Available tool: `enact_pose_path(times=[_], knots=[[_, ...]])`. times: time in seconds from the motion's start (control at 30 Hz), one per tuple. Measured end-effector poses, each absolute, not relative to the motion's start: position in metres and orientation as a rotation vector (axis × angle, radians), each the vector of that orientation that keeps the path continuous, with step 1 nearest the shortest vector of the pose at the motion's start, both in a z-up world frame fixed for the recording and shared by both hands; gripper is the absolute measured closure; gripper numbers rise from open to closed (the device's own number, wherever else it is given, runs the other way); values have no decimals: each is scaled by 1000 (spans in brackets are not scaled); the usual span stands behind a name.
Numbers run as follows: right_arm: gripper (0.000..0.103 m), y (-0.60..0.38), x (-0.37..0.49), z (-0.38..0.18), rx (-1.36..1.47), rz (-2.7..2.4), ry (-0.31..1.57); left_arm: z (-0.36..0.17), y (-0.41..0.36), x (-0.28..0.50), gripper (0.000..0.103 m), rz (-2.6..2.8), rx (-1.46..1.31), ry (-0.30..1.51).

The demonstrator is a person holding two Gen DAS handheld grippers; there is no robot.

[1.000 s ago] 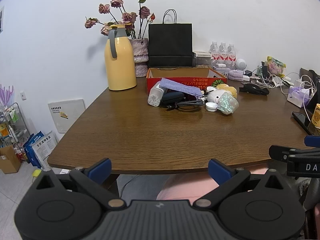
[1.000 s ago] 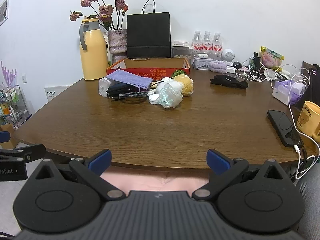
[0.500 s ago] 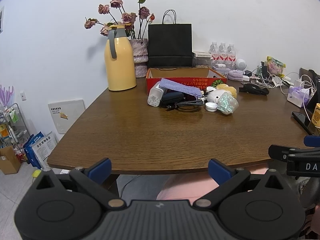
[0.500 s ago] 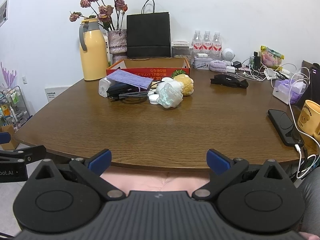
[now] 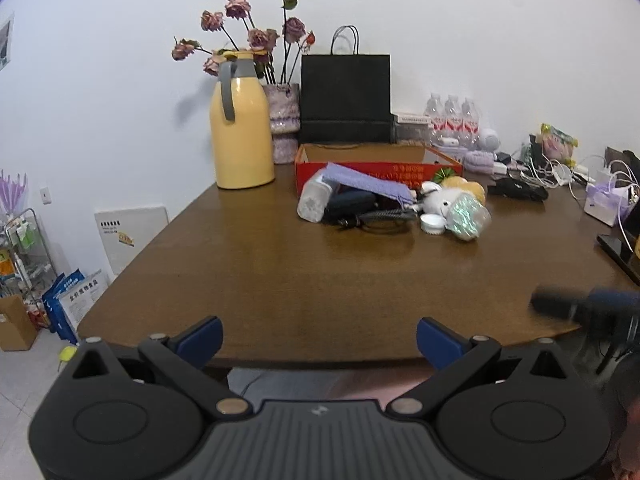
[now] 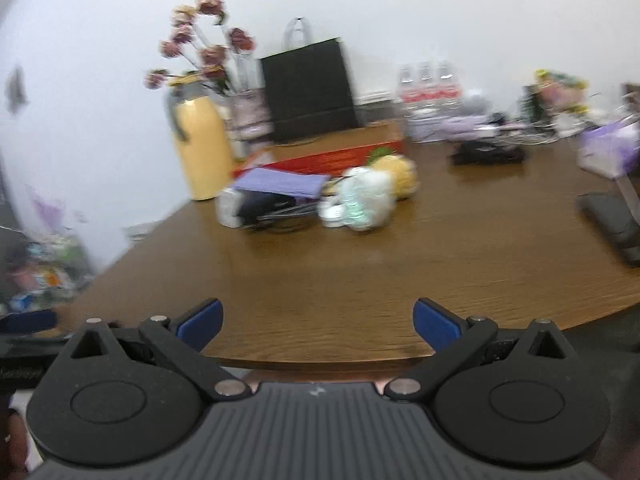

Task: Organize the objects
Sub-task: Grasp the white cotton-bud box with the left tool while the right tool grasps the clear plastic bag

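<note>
A pile of loose objects lies mid-table in front of an open red box: a purple cloth, a clear container, a black pouch with a cable, a white lid, a white plush toy and an iridescent wrapped item. The pile also shows, blurred, in the right wrist view. My left gripper is open and empty at the table's near edge. My right gripper is open and empty, over the near edge.
A yellow thermos, a vase of dried roses and a black paper bag stand at the back. Water bottles, cables and a black item crowd the right. A phone lies at the right edge.
My right gripper has swung forward and tilted, blurring its view, and the table looks closer. In the left view the right gripper's tip moved up and left. The left gripper barely moved.
</note>
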State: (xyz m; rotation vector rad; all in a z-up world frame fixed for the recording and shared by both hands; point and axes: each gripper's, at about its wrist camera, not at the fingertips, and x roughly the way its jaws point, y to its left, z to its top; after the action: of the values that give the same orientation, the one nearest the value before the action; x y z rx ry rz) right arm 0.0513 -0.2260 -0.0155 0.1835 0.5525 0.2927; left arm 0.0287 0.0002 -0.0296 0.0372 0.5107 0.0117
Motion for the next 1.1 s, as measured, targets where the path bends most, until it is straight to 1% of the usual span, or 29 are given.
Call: enact_pose_path(times=[0.1, 0.17, 0.2, 0.23, 0.3, 0.37, 0.4, 0.47, 0.5, 0.53, 0.6, 0.7, 0.77, 0.83, 0.9, 1.03, 1.1], knots=[[0, -216, 70, -30, 141, 319, 711, -37, 2, 43, 6, -14, 12, 530], [0, -221, 84, -25, 202, 297, 733, -39, 1, 58, 16, -17, 17, 570], [0, -226, 92, -16, 233, 303, 707, -38, 3, 69, 16, -29, 10, 580], [0, -231, 98, -3, 257, 319, 646, -34, 4, 79, 15, -40, 3, 574], [0, -239, 101, 24, 250, 341, 420, -26, 4, 99, 14, -34, 2, 537], [0, -235, 102, 25, 170, 364, 249, -19, 4, 119, 14, -12, -2, 480], [0, -230, 109, 19, 114, 385, 276, -19, 3, 127, 14, -7, 7, 463], [0, -212, 138, 7, -48, 372, 466, -23, 3, 143, 14, -2, 13, 426], [0, -206, 149, 2, -90, 318, 517, -25, 4, 150, 14, 0, 5, 419], [0, -204, 155, -1, -99, 259, 522, -29, 4, 161, 16, 0, -4, 427], [0, -210, 170, 1, -55, 181, 500, -33, 6, 182, 14, -16, 1, 460], [0, -222, 195, 10, 60, 218, 507, -37, 10, 213, 14, -18, 26, 516], [0, -225, 209, 13, 122, 192, 522, -40, 14, 232, 14, -21, 24, 516], [0, -228, 222, 11, 110, 163, 504, -42, 15, 253, 14, -7, 55, 508], [0, -226, 236, 5, 39, 110, 490, -43, 13, 277, 15, -4, 104, 482], [0, -228, 261, -8, 48, 78, 575, -49, 8, 315, 15, -57, 162, 494], [0, -228, 267, -17, 60, 95, 588, -51, 10, 331, 18, -70, 150, 512]])
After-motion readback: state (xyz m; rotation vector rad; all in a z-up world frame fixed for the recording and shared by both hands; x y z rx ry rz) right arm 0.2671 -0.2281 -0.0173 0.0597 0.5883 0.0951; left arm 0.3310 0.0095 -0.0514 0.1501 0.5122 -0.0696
